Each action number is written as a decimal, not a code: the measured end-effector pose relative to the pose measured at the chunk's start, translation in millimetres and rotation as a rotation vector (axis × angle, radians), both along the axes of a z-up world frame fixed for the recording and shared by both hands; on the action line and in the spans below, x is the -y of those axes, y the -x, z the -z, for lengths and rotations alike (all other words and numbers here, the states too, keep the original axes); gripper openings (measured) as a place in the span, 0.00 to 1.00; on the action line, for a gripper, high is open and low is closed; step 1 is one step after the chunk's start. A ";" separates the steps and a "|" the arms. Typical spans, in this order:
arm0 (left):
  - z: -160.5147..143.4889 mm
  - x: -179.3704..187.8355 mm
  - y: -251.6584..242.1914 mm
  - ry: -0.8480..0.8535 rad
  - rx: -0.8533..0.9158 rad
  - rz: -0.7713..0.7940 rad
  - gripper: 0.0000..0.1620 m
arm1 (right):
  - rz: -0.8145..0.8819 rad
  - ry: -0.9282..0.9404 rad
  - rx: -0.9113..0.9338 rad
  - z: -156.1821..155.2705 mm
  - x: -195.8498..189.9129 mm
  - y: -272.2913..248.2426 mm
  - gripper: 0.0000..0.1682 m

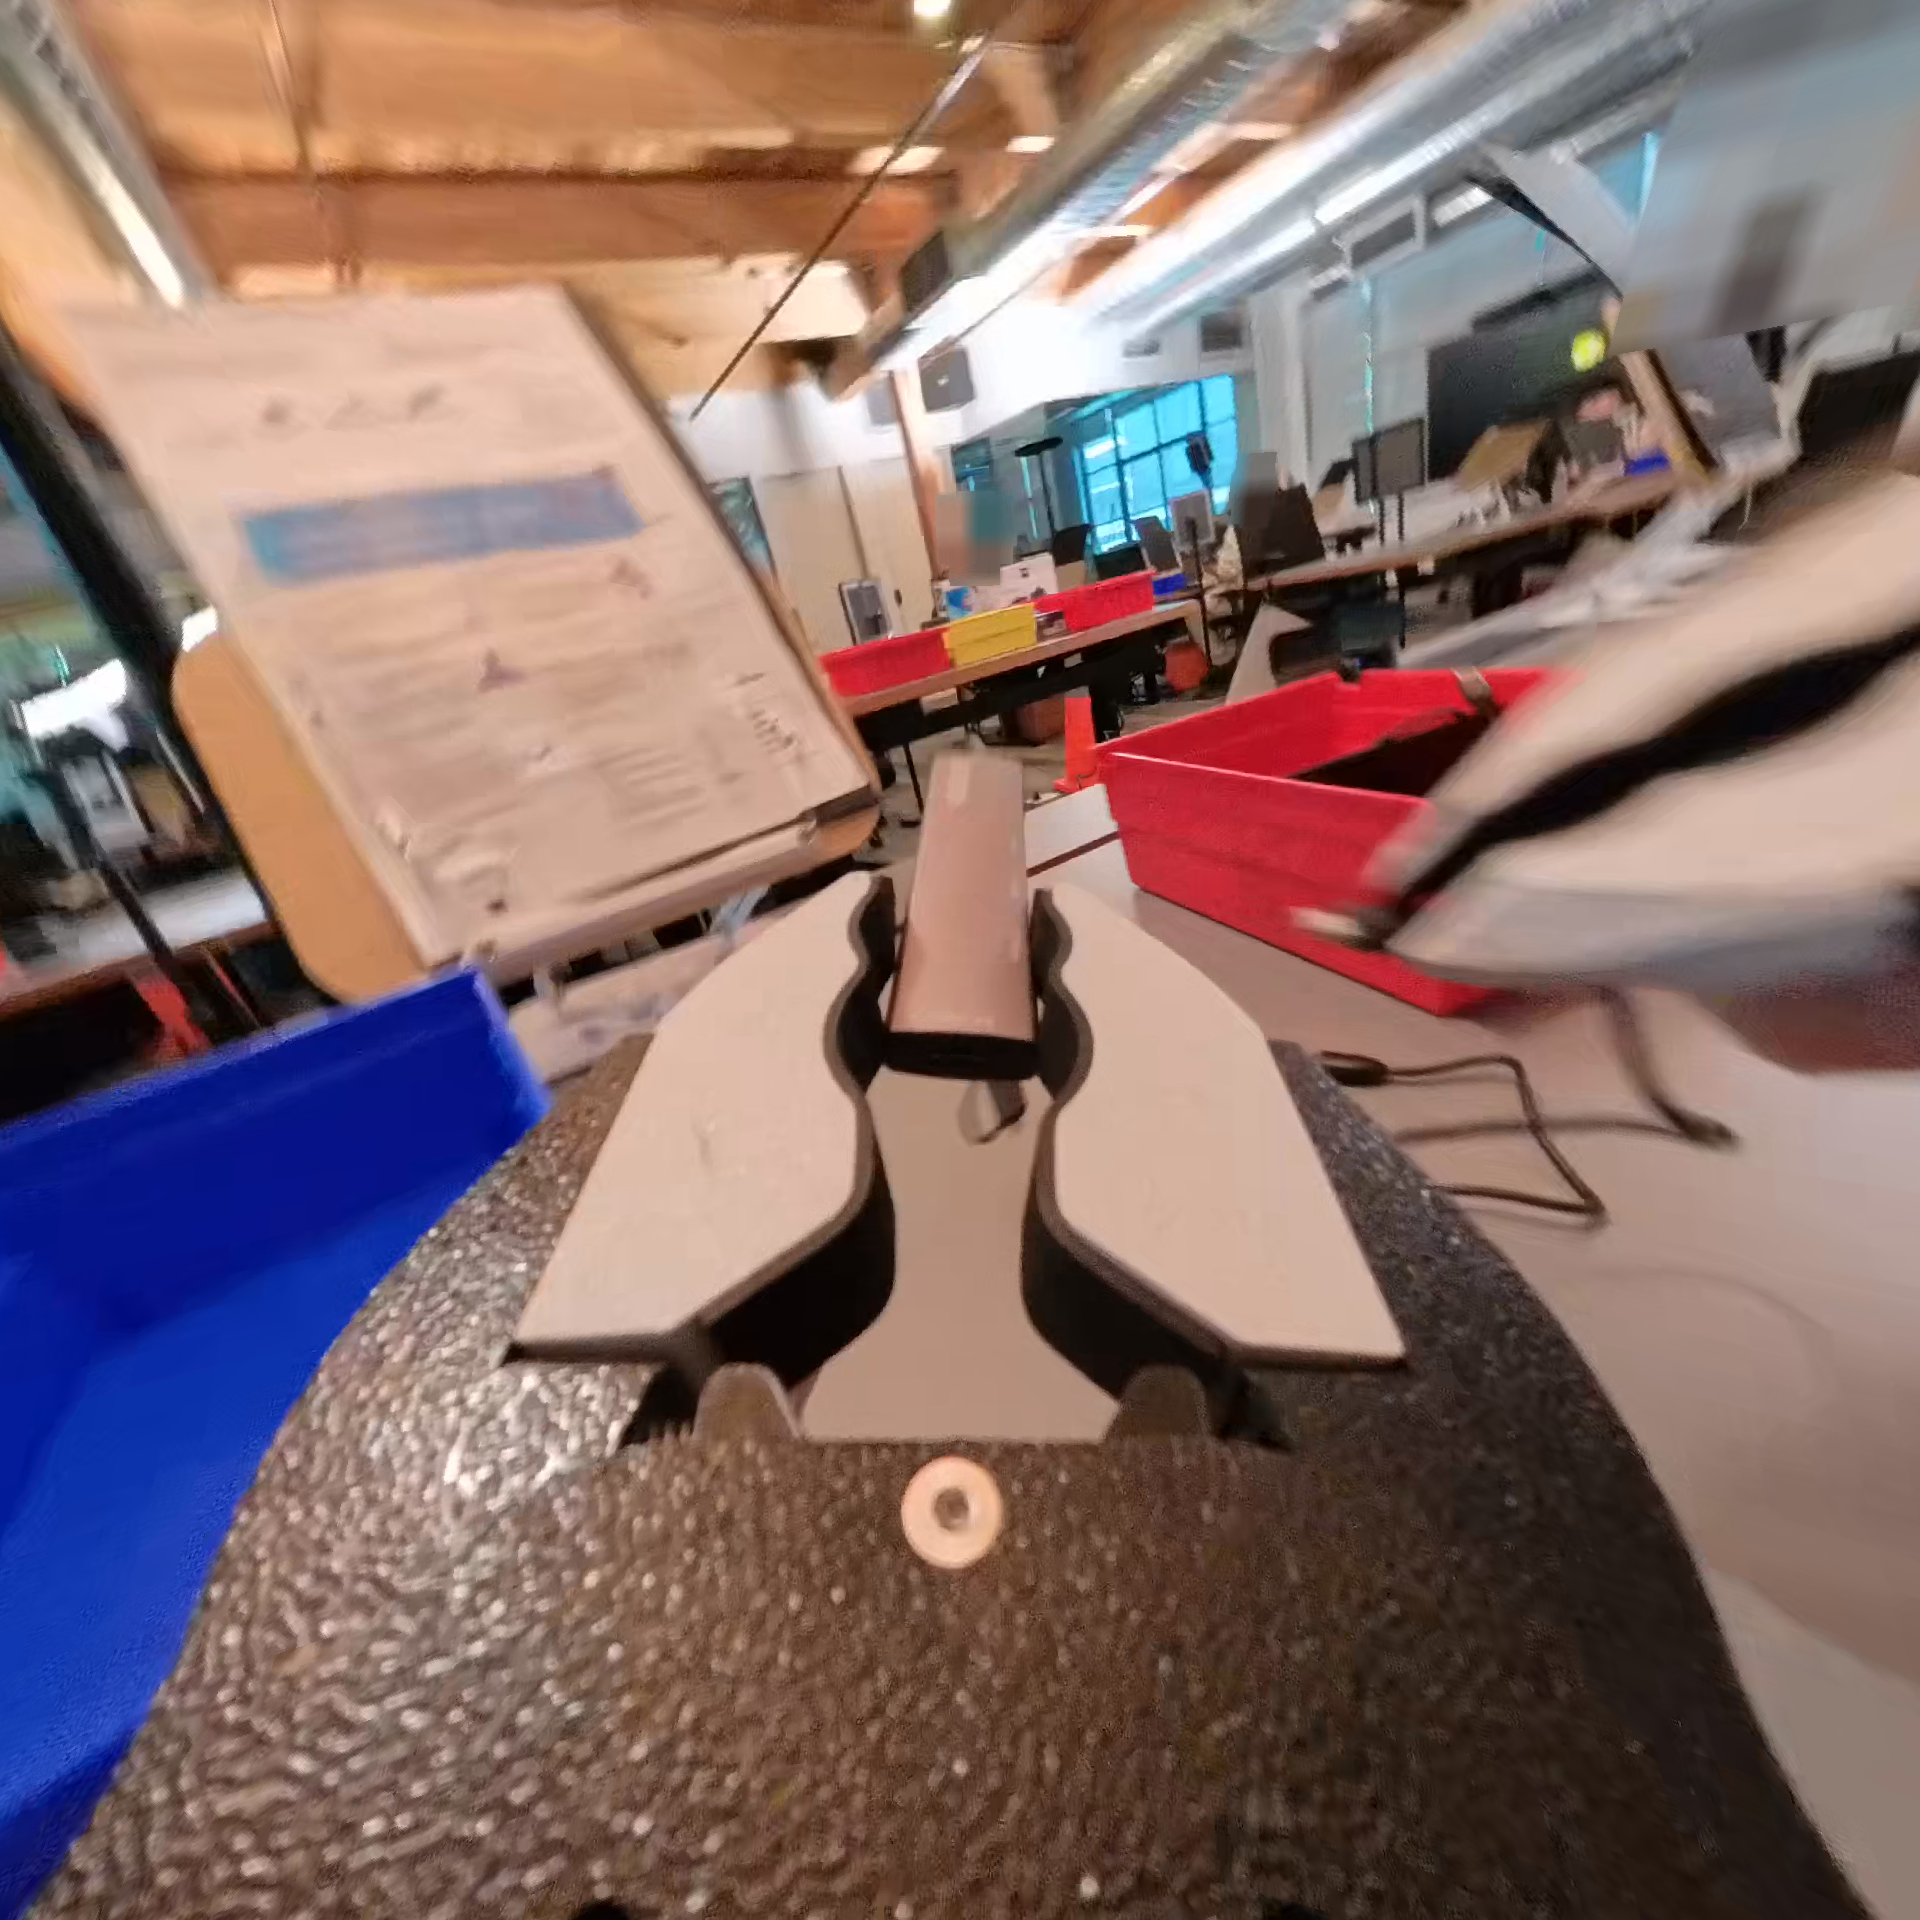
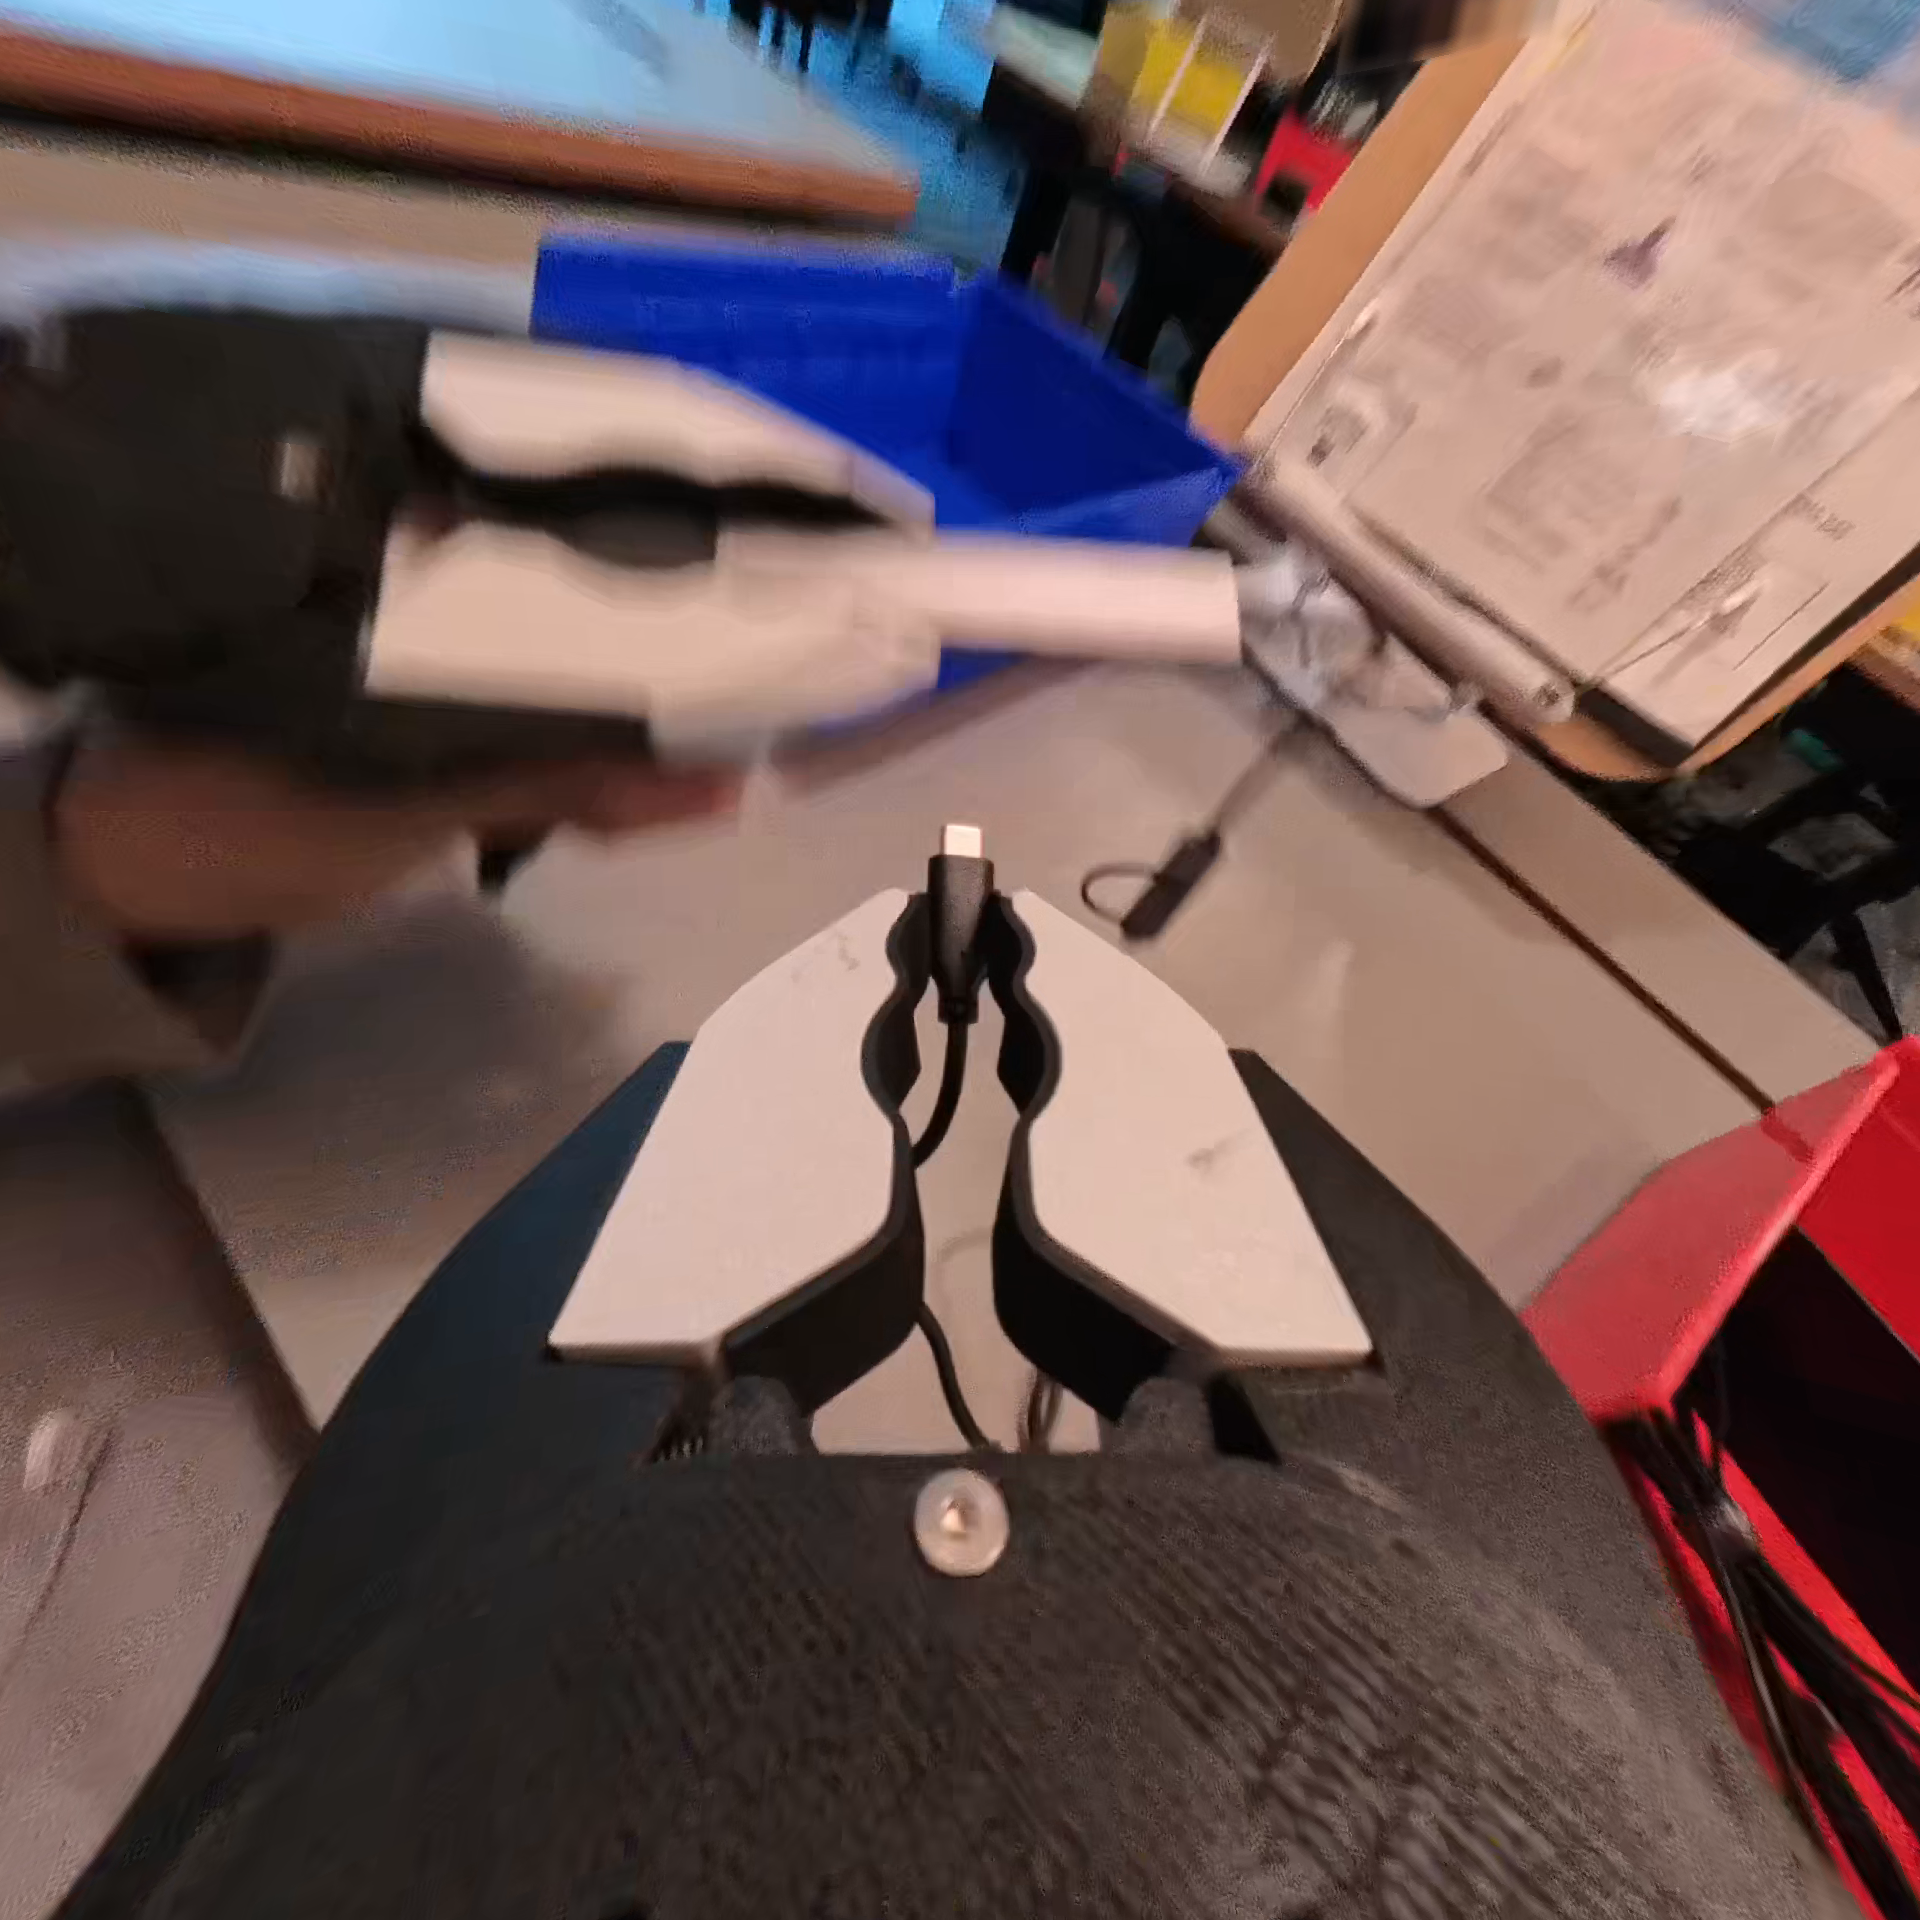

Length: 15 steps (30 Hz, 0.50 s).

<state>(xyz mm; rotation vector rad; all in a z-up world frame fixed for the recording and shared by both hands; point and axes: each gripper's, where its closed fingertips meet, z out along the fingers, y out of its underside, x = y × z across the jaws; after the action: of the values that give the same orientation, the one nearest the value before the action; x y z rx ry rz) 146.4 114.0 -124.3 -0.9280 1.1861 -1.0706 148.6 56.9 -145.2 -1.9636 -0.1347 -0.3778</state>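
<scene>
My left gripper (image 1: 961,940) is shut on a long flat pinkish-grey device (image 1: 961,883) that sticks out forward past its fingertips, held above the grey table (image 1: 1662,1299). It also shows blurred in the right wrist view (image 2: 894,603) with the device (image 2: 1091,603) pointing right. My right gripper (image 2: 961,914) is shut on a black cable plug (image 2: 956,904) with a small metal tip pointing forward; the black cable (image 2: 935,1340) runs back between the fingers. The right gripper appears blurred at the right of the left wrist view (image 1: 1382,914), close beside the device.
A blue bin (image 1: 208,1299) stands at the left and a red bin (image 1: 1299,831) at the right with black cables in it (image 2: 1766,1558). A clipboard with printed sheets (image 1: 499,603) leans on a stand behind. Another black cable (image 1: 1507,1122) lies on the table.
</scene>
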 end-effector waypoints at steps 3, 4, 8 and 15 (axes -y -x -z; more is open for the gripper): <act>-11.9 -46.0 10.7 0.140 0.030 0.017 0.16 | 0.119 -0.035 0.024 -4.8 24.8 -13.7 0.07; -19.5 -47.9 15.6 0.131 0.057 0.014 0.16 | 0.159 -0.087 -0.024 -14.1 32.9 -24.6 0.07; -31.2 -18.4 16.6 0.073 0.061 0.137 0.16 | 0.239 -0.153 -0.104 -41.5 55.0 -61.8 0.07; -31.1 -5.1 14.8 0.090 0.041 0.217 0.16 | 0.233 0.005 -0.207 24.1 50.1 -66.5 0.07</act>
<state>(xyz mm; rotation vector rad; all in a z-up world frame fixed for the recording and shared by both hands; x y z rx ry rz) 131.6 119.0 -93.2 -0.8560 1.2331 -1.3192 215.2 6.8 -169.3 -2.0152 0.2275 -0.3218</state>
